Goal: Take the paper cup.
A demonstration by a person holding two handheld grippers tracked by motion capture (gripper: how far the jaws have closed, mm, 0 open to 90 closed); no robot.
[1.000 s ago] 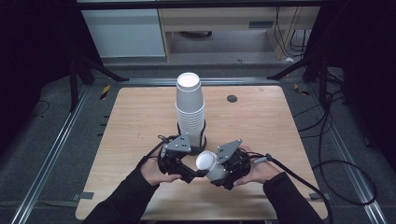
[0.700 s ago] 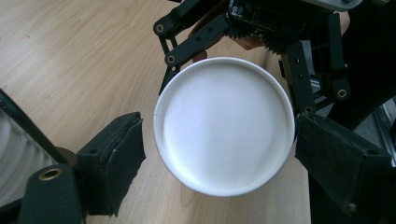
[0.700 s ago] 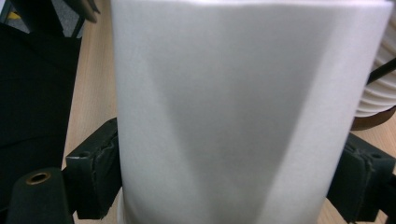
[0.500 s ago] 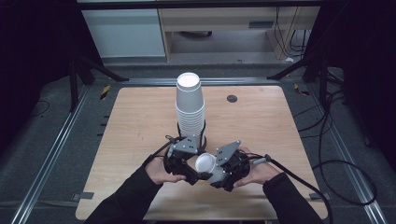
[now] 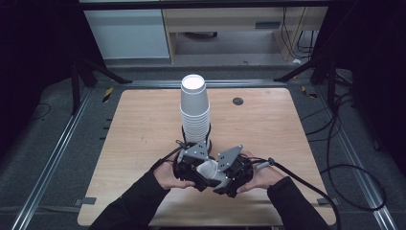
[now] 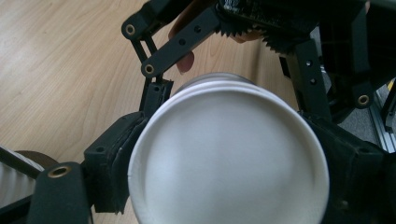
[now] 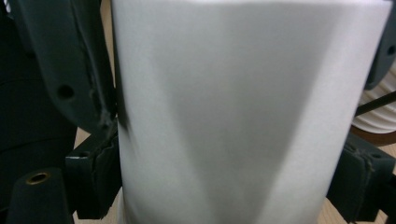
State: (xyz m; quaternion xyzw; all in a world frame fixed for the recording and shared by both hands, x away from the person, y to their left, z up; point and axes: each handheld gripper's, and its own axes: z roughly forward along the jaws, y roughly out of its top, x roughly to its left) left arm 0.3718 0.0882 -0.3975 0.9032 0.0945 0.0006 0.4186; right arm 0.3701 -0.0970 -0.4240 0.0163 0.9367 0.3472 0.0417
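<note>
A single white paper cup (image 5: 208, 168) lies on its side between both grippers near the table's front edge. My left gripper (image 5: 198, 171) faces the cup's round base (image 6: 229, 158), and its pads (image 6: 114, 163) lie against the cup's sides. My right gripper (image 5: 219, 175) grips the cup wall (image 7: 233, 116) from the other side, its pads (image 7: 93, 186) pressed on it. The right gripper's black link arms (image 6: 187, 39) cross behind the cup in the left gripper view. A tall stack of upturned white cups (image 5: 195, 108) stands just beyond the grippers.
The wooden table (image 5: 287, 129) has a small black disc (image 5: 237, 101) near its far edge. Metal rails and cables run along the floor on both sides. The stack's ribbed rims show at the edge of the gripper views (image 6: 14, 172) (image 7: 376, 116).
The left gripper has moved right, up to the cup held in the right gripper. The two grippers now meet around it. The stack has not moved.
</note>
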